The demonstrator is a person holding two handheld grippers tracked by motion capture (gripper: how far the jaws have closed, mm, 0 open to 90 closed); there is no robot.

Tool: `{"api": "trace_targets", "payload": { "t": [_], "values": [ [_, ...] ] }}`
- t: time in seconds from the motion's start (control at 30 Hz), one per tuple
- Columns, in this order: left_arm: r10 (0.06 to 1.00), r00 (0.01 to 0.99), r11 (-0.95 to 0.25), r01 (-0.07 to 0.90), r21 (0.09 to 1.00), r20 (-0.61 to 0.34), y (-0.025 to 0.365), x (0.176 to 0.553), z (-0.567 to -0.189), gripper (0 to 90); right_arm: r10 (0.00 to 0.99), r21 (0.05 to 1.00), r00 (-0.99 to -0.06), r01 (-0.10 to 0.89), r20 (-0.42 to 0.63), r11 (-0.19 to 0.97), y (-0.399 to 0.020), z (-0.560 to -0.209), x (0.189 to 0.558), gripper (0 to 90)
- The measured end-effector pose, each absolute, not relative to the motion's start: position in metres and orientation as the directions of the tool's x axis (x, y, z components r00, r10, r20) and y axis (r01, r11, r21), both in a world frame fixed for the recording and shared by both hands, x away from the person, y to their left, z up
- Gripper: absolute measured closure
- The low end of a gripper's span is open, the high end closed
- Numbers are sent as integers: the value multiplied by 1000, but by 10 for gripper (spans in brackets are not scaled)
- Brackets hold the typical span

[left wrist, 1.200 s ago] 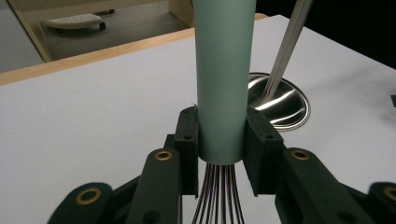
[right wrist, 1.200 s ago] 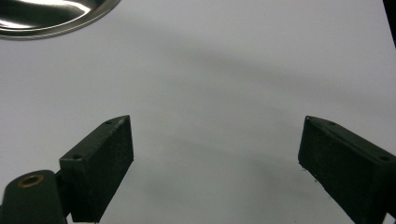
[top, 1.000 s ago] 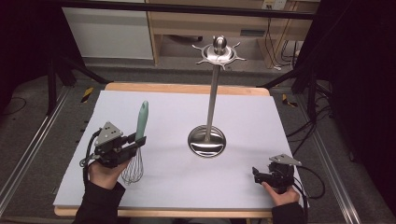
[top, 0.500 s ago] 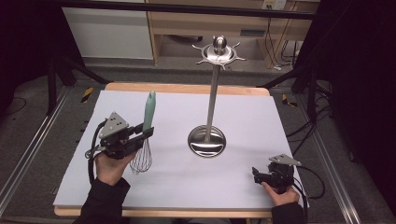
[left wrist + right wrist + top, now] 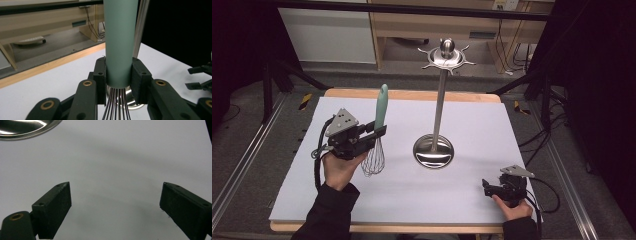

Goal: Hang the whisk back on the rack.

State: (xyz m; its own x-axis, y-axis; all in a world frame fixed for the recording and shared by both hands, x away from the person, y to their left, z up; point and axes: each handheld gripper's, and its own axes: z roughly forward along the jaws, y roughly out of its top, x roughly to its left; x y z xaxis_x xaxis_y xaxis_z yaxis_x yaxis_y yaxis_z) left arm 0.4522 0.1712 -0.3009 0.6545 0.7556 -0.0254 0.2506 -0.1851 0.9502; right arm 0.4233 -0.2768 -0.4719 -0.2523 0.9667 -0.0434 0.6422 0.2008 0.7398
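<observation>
At left of centre in the high view, the left claw (image 5: 379,132) clamps the mint-green-handled wire whisk (image 5: 377,135) upright, seemingly for hanging on the tall steel hook stand (image 5: 439,105), while the right claw (image 5: 486,187) rests open and empty on the white bench (image 5: 472,125).

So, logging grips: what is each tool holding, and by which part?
Left tool clamps the whisk at the handle's lower end, above the wires. Right tool holds nothing.
</observation>
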Motion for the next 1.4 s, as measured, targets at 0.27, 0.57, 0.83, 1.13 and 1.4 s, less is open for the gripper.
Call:
{"api": "trace_targets", "payload": {
  "t": [0.27,0.57,0.83,1.13,1.4],
  "values": [
    [743,669,-175,226,958,-22,165,455,-288,687,966,742,-253,640,-45,202,-277,-471,423,107],
    [721,693,-181,197,964,-6,150,458,-274,687,965,742,-256,638,-49,207,-277,-471,424,107],
    [706,709,-191,182,965,6,138,462,-262,687,965,741,-257,639,-47,206,-277,-471,424,107],
    [694,720,-199,189,962,2,127,468,-254,687,966,741,-255,641,-43,202,-277,-471,425,107],
    [688,726,-213,188,959,11,116,474,-251,687,965,744,-257,636,-48,206,-277,-471,425,107]
  ]
}}
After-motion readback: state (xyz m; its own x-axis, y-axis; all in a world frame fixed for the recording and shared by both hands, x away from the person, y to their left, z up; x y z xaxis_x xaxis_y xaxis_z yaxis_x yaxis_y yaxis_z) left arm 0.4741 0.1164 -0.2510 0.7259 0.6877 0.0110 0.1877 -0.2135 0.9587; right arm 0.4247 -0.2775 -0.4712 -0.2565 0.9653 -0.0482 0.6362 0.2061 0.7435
